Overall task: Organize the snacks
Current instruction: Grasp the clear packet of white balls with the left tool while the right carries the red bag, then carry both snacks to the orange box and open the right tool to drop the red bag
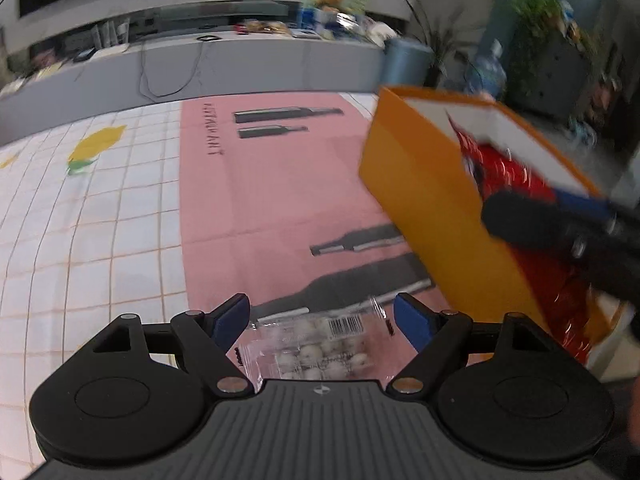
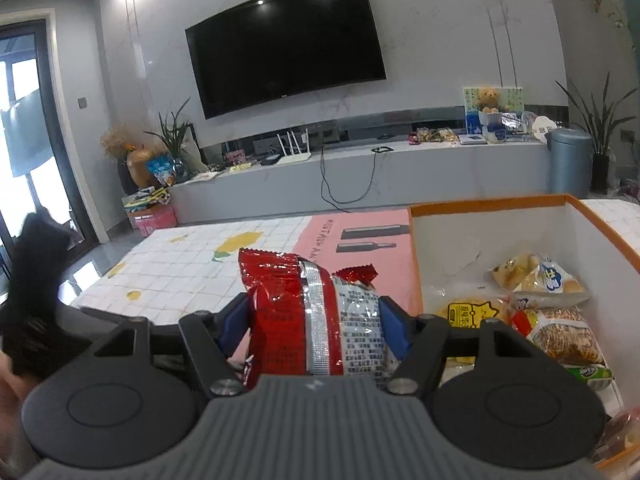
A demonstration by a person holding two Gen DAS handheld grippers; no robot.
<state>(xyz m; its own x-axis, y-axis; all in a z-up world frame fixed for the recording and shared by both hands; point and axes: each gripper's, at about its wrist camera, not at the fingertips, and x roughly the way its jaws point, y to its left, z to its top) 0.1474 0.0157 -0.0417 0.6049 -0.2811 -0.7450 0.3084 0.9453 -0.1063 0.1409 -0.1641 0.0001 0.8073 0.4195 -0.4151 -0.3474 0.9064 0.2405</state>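
My left gripper (image 1: 322, 320) is open and points down at the table. A clear packet of white round snacks (image 1: 320, 350) lies flat between its blue fingers, and the pads do not touch it. My right gripper (image 2: 316, 320) is shut on a red and silver snack bag (image 2: 288, 312), held upright just left of the orange box (image 2: 480, 204). In the left wrist view the same red bag (image 1: 516, 176) shows at the orange box (image 1: 420, 200), which looks tilted. Inside the box lie a yellow packet (image 2: 468, 314), a bread bag (image 2: 540, 280) and a brown cracker pack (image 2: 564, 336).
The table wears a white tiled cloth (image 1: 80, 240) with a pink panel (image 1: 260, 200) printed with bottles. Beyond it run a long grey TV cabinet (image 2: 360, 176), a wall TV (image 2: 288, 44) and a grey bin (image 2: 568, 164). A dark blurred shape (image 2: 36, 280) is at the left edge.
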